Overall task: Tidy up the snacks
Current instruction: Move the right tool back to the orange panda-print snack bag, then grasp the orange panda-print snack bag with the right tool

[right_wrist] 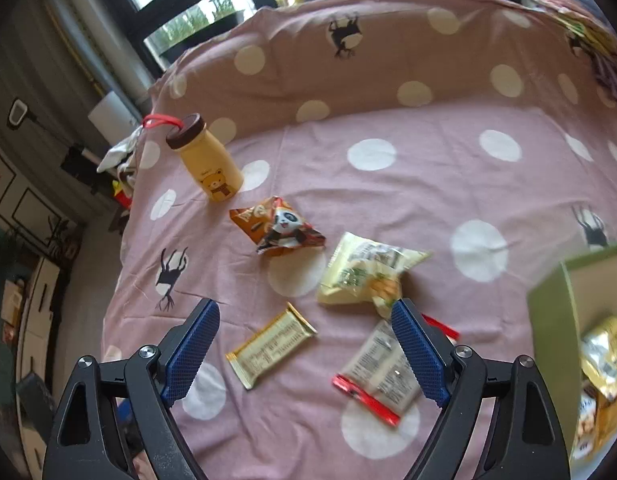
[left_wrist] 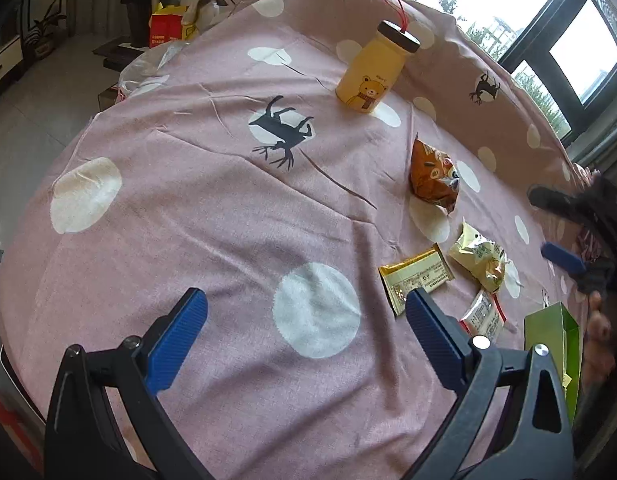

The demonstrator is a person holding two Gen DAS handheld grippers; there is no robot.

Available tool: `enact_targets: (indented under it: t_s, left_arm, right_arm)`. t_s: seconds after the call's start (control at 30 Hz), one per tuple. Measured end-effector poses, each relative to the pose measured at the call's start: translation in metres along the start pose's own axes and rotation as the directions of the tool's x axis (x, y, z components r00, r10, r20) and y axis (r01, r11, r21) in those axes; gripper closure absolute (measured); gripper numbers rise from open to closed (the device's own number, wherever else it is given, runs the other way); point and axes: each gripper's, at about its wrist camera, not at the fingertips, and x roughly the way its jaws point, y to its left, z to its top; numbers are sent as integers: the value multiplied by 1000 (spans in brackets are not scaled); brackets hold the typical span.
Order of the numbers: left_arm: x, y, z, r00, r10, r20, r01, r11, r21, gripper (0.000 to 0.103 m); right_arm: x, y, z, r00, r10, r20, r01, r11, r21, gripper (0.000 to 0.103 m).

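Several snack packets lie on a pink spotted sheet: an orange panda bag, a pale yellow bag, a gold bar and a white packet with red ends. A green box at the right holds more packets. My left gripper is open and empty over bare sheet, left of the snacks. My right gripper is open and empty above the gold bar and the white packet.
A yellow bear bottle with a brown lid and red loop stands beyond the snacks. The sheet rises over a backrest toward the windows. A hand shows beside the green box. Floor and furniture lie to the left.
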Motion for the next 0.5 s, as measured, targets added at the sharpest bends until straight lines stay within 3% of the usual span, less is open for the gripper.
enact_targets:
  t_s: [0.17, 0.27, 0.3, 0.37, 0.43, 0.5]
  left_arm:
    - [0, -8, -1, 999, -34, -18, 34, 999, 15, 3]
    - [2, -13, -1, 998, -46, -37, 48, 998, 28, 3]
    - [2, -15, -2, 998, -51, -40, 52, 998, 31, 3]
    - [1, -17, -3, 998, -54, -38, 56, 997, 44, 3]
    - [-1, -18, -3, 998, -53, -34, 55, 997, 50, 3]
    - [0, -20, -4, 998, -51, -34, 53, 997, 58, 3]
  right_arm:
    - [60, 26, 43, 998, -55, -15, 54, 997, -62, 15]
    - [99, 32, 58, 999, -38, -29, 37, 999, -17, 15]
    - [113, 39, 61, 999, -24, -44, 22, 998, -51, 15]
    - [138, 54, 62, 993, -97, -72, 85, 983, -161, 15]
    - [155, 57, 60, 984, -165, -64, 151, 972, -181, 15]
    - [173, 49, 55, 984, -109, -142, 90, 987, -136, 19]
